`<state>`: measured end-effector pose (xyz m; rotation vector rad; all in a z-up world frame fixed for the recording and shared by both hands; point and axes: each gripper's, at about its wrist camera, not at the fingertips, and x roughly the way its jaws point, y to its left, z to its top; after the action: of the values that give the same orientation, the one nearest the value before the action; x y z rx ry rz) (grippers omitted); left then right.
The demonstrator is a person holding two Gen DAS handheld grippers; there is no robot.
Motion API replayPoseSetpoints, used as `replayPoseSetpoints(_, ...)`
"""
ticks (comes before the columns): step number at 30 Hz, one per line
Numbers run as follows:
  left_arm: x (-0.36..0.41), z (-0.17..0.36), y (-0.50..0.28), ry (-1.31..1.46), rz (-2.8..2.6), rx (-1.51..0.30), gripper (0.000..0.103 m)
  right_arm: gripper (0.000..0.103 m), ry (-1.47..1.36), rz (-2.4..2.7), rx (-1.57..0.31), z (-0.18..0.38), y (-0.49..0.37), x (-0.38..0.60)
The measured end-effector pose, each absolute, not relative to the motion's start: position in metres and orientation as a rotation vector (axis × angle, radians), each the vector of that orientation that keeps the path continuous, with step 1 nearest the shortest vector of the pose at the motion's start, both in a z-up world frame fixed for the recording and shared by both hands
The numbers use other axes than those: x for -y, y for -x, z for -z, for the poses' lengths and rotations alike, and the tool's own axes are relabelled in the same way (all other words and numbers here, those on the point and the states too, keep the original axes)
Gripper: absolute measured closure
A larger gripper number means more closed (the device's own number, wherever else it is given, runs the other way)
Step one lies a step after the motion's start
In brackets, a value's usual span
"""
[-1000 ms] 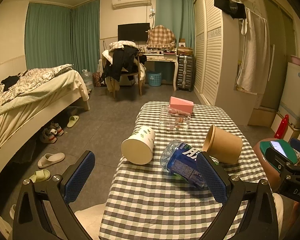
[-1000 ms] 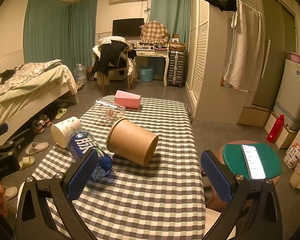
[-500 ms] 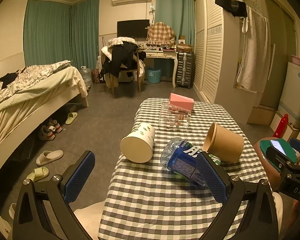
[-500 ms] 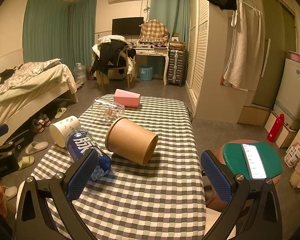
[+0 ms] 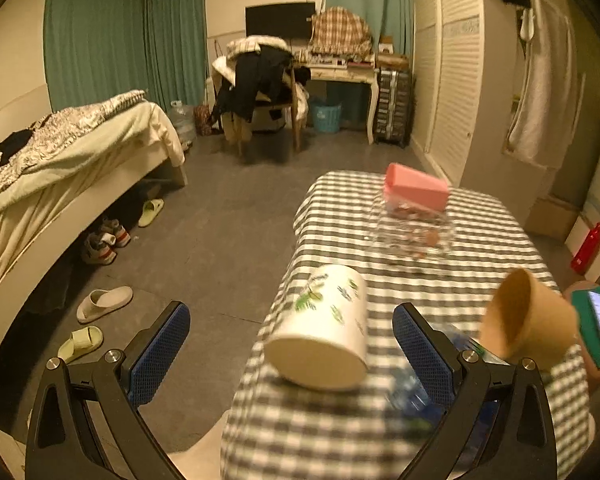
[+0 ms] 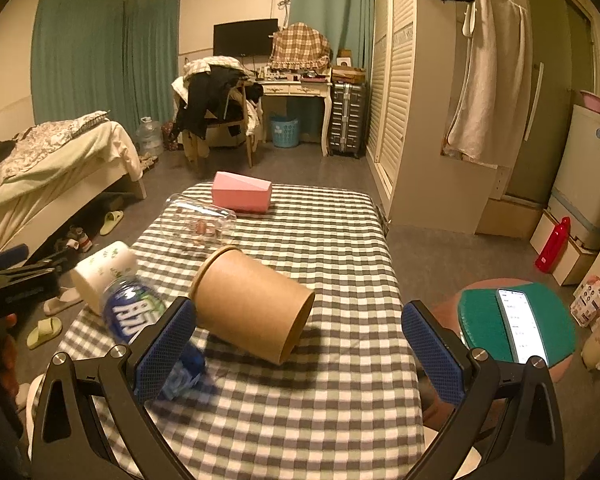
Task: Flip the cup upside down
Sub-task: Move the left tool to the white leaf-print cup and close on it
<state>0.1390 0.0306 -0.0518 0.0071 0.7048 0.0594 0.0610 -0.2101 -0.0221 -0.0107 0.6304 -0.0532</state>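
Dim warm yellowish indoor light, strong fisheye bending with dark vignetted corners, left wrist view motion-blurred (nearest tabletop worst), right wrist view sharper, soft shadows

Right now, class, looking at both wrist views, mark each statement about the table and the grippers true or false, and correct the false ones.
1. The brown paper cup stands upright. False: it lies on its side on the checked tablecloth.
2. The white floral cup lies on its side near the table's edge. True.
3. The left gripper has its jaws shut on the white floral cup. False: the jaws are open, holding nothing.
4. The right gripper has open, empty jaws. True.
5. The pink box lies at the far end of the table. True.
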Motion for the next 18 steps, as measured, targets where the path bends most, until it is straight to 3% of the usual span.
replayPoseSetpoints(18,-0.052,0.101,-0.184,0.107,0.11,-0.912,0.0,0.0,0.02,0.055,-0.708,0.049,-0.112,0.21)
